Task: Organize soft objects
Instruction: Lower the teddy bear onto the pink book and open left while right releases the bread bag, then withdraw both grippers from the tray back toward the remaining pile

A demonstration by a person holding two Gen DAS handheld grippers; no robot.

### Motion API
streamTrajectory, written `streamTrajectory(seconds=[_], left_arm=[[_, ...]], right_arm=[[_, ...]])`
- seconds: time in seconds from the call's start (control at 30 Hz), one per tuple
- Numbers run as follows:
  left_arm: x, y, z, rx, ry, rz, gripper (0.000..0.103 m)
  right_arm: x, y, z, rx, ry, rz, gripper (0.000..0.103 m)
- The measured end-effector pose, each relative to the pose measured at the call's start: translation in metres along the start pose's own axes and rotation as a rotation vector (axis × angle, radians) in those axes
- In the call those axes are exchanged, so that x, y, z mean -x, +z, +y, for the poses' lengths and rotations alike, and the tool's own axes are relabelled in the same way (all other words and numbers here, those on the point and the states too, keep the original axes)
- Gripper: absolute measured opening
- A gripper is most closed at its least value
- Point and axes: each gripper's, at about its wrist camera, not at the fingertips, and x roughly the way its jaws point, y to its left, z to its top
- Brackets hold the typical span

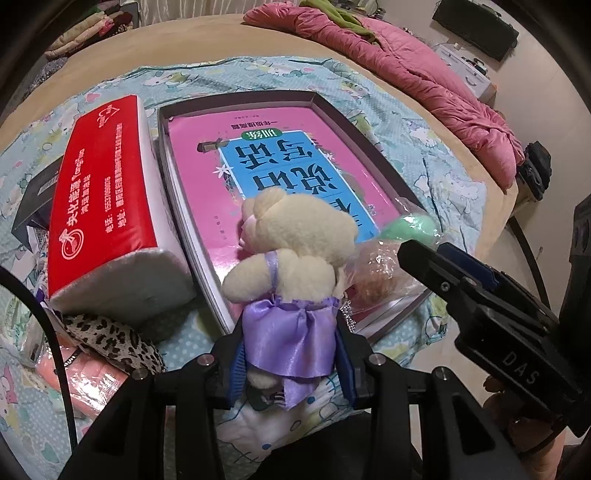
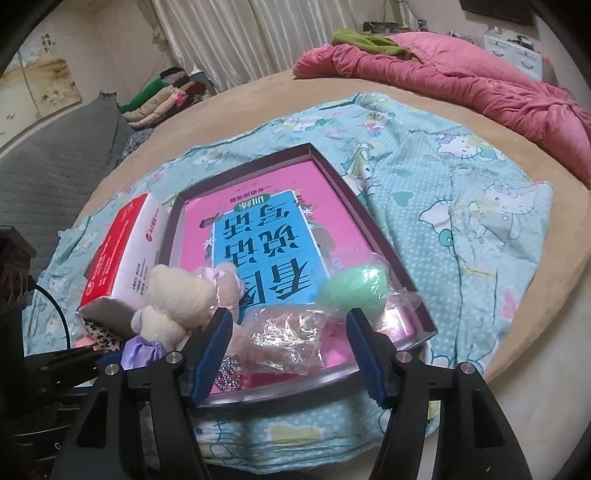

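A cream teddy bear (image 1: 295, 236) in a purple satin dress (image 1: 291, 336) is clamped at the skirt between the blue pads of the left hand-held gripper (image 1: 291, 363), its head tilted forward over the near edge of a shallow dark tray (image 1: 236, 101). The tray lies just ahead of that hand-held gripper on a blue cartoon-print cloth (image 1: 207, 70) spread over the tan bed (image 1: 177, 37), and holds a pink book with a blue title panel (image 1: 280, 158). Ahead and to the right of the bear, in the tray's near right corner, sits a clear plastic bag (image 2: 291, 336) with a brownish soft item inside, touching a green soft ball (image 2: 351, 291).

The right hand-held gripper (image 2: 291, 354) is released, its jaws spread wide on either side of the plastic bag without touching it. From its view the bear (image 2: 177, 299) is just to its left.

Left of the left hand-held gripper, a red-and-white tissue pack (image 1: 110, 206) leans beside the tray's outer wall. Nearer and lower left lie a leopard-print item (image 1: 110, 343) and a pink packet (image 1: 88, 380). Far ahead to the right, a pink quilt (image 1: 424, 74) is heaped on the bed with a green garment (image 1: 336, 18) on top.
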Motion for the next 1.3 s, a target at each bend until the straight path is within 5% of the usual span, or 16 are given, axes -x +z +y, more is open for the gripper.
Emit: streamTrajectory(seconds=[0.7, 0.83, 1.1, 1.3], left_arm=[[0.021, 0.003, 0.004, 0.015, -0.002, -0.051, 0.067], [0.030, 0.003, 0.002, 0.009, 0.006, -0.067, 0.069], [0.055, -0.001, 0.000, -0.016, 0.060, -0.102, 0.085], [0.070, -0.008, 0.006, -0.008, 0.112, -0.117, 0.086]], right_arm=[[0.014, 0.004, 0.001, -0.006, -0.013, -0.024, 0.066], [0.020, 0.005, 0.003, -0.007, -0.017, -0.037, 0.073], [0.029, 0.007, 0.010, -0.006, -0.015, -0.062, 0.075], [0.040, 0.009, 0.018, -0.007, -0.018, -0.092, 0.077]])
